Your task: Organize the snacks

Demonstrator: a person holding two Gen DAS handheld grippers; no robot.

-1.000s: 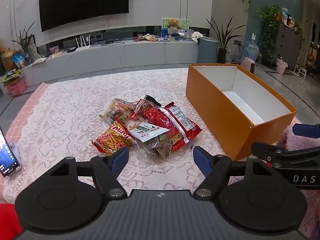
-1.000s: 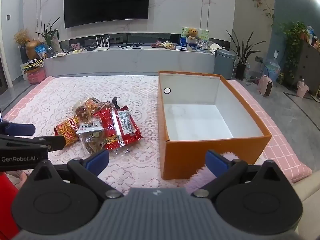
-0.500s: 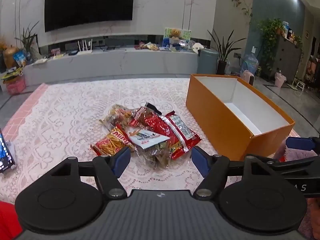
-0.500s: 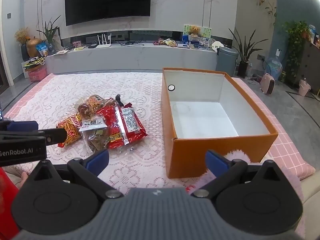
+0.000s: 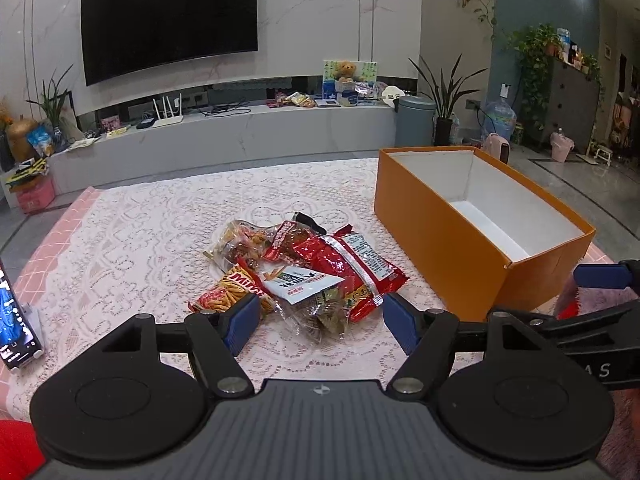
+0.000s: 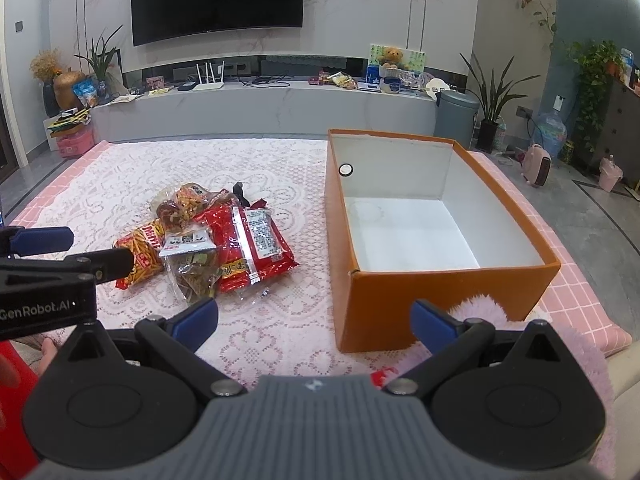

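Above the lace-covered table, the left gripper [image 5: 320, 318] is held wide open and empty before the snack pile [image 5: 300, 270]; its jaws have just been narrowing slightly. No packet is yet gripped, and the orange box [image 6: 440, 292] appears empty. Next, one packet is probably to be pinched, with the right gripper [image 6: 314, 322] also open and empty.

"GenRobot.AI" on left gripper [image 6: 42, 240]

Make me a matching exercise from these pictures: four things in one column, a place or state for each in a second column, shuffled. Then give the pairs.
Things:
1. orange box
2. red packet
3. teddy bear
4. left gripper

Places or states:
A. on the shelf under the TV
B. open, nothing between its fingers
C. empty inside
D. in the snack pile on the lace cloth

Pairs: 1-C, 2-D, 3-A, 4-B
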